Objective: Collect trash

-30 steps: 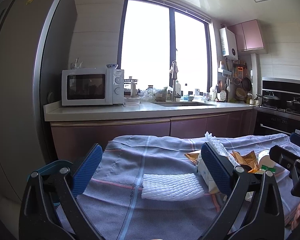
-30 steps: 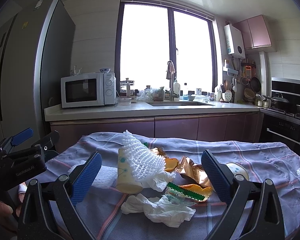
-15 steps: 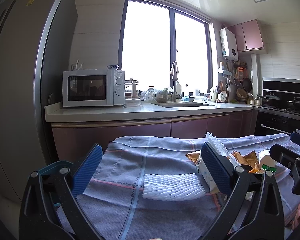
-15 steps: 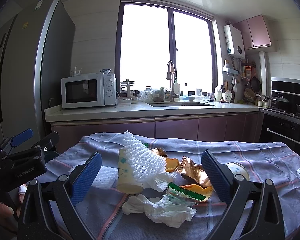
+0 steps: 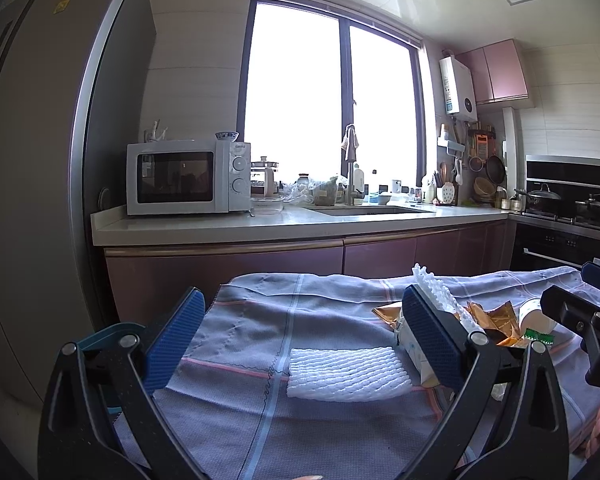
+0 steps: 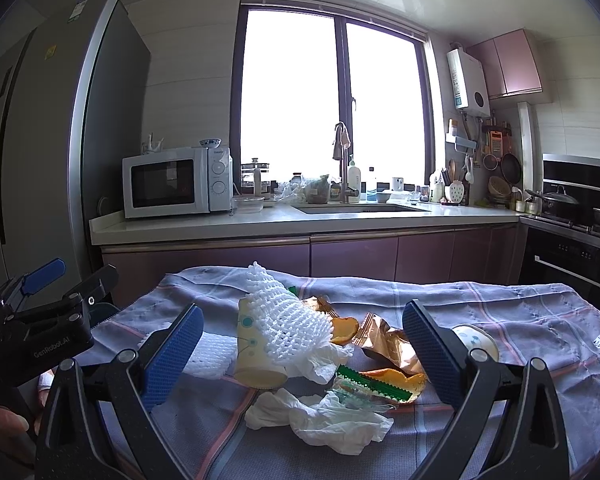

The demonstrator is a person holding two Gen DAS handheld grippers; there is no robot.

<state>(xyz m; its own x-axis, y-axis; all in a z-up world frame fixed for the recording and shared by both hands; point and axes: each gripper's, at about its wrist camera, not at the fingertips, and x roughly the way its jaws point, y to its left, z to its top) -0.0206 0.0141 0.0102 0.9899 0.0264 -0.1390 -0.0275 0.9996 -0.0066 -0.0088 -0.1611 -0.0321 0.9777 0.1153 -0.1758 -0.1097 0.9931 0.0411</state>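
Trash lies on a table under a blue-grey checked cloth (image 6: 540, 320). In the right wrist view there is a tipped paper cup (image 6: 256, 356) with a white foam net (image 6: 288, 316) draped on it, crumpled white tissue (image 6: 320, 420), gold foil wrappers (image 6: 388, 344), orange peel (image 6: 344, 326), a green-striped wrapper (image 6: 372, 386) and a second cup (image 6: 476, 340). A flat foam net (image 5: 346, 368) lies between the left gripper's fingers. My left gripper (image 5: 300, 344) is open and empty above the cloth. My right gripper (image 6: 300, 352) is open and empty, just before the pile.
A kitchen counter (image 5: 260, 228) runs behind the table, with a microwave (image 5: 188, 176) and a sink (image 5: 368, 210). A tall fridge (image 5: 40, 200) stands at the left, an oven and stove (image 5: 564, 216) at the right. A teal bin rim (image 5: 108, 330) shows at the table's left.
Both views have shifted only very slightly. The trash has not moved and both grippers stay open.
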